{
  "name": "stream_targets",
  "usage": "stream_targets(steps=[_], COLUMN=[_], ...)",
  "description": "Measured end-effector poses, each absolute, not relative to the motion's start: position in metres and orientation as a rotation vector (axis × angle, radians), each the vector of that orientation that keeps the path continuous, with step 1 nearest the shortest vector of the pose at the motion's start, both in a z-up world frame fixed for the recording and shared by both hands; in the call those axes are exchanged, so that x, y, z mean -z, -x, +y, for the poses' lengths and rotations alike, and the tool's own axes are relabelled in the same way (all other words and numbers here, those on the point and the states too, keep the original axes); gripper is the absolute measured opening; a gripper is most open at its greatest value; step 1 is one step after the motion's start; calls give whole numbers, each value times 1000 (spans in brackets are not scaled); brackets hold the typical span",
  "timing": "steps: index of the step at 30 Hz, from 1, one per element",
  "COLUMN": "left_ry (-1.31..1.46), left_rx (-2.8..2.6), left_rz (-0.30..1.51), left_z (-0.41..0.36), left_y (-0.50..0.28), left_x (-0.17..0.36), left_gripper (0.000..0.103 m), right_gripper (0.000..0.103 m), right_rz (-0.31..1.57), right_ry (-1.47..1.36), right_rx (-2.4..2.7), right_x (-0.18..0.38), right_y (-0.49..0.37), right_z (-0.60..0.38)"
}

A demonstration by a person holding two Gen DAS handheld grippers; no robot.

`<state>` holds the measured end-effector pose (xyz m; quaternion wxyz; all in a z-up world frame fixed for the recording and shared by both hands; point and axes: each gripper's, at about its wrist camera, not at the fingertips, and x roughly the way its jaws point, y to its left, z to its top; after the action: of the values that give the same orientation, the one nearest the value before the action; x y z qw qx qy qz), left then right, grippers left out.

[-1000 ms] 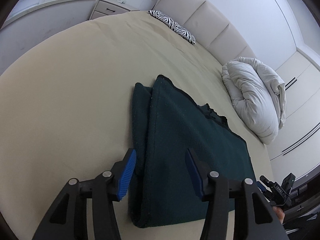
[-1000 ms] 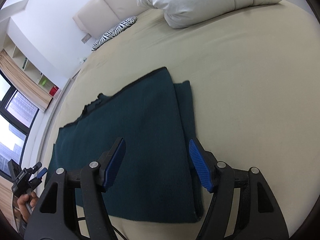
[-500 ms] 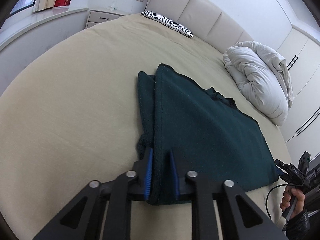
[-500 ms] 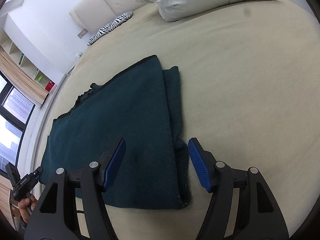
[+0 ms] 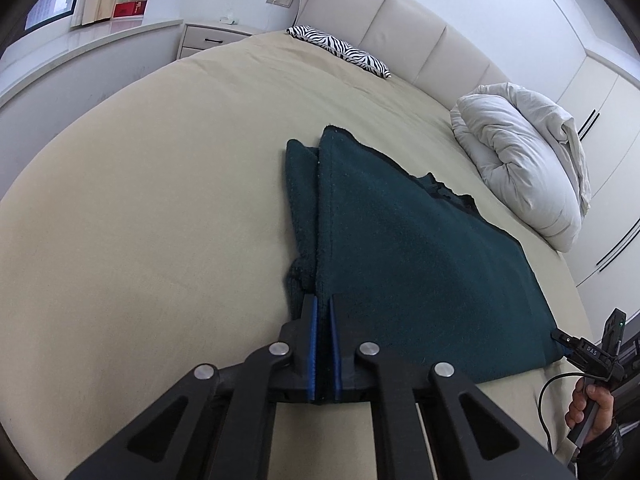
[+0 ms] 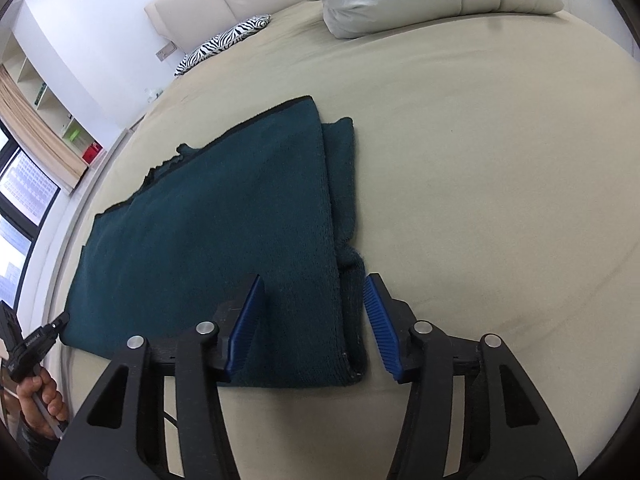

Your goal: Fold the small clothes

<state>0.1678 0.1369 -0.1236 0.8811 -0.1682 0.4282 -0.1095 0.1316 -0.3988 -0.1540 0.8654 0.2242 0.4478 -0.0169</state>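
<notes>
**Left wrist view: near corner of the green garment is pinched**

Left wrist camera shows me my left tool point(image 5: 322, 344) with its two blue pads almost together, and the near edge of the dark green garment point(image 5: 408, 256) is squeezed between them. The garment lies flat on the beige bed point(image 5: 160, 200), folded along its length, with a narrower layer showing along its left side. At the lower right of this view I see a hand point(image 5: 592, 408) that holds the handle of the other tool.

From the right wrist camera, my right tool point(image 6: 312, 320) stands over the opposite near corner of the dark green garment point(image 6: 224, 232). Its jaws are closing, and the folded corner of the cloth sits between the blue pads point(image 6: 382, 328), but the pads do not press it; a gap shows on both sides.

A white duvet point(image 5: 524, 172) is bunched near the cream headboard point(image 5: 400, 36), well apart from the garment. A zebra-pattern pillow point(image 5: 340, 50) lies at the head of the bed.
</notes>
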Motion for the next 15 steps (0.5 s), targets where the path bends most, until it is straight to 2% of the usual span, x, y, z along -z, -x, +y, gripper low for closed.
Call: stream_targets(steps=[5, 7, 9, 15], left_ry=[342, 353, 366, 381], left_rx=[233, 235, 236, 244], left_rz=[892, 892, 891, 891], left_z=[136, 137, 139, 142], left_y=[-166, -166, -165, -162], left_x=[123, 124, 125, 125], left_gripper=[7, 7, 7, 7], right_gripper=[36, 26, 20, 8], right_rz=[939, 938, 940, 932], right_ry=[-449, -446, -432, -390], right_rx=[48, 50, 57, 76], right_x=[156, 156, 154, 145], right_y=[-128, -127, -127, -119], right_z=[-397, -398, -398, -396])
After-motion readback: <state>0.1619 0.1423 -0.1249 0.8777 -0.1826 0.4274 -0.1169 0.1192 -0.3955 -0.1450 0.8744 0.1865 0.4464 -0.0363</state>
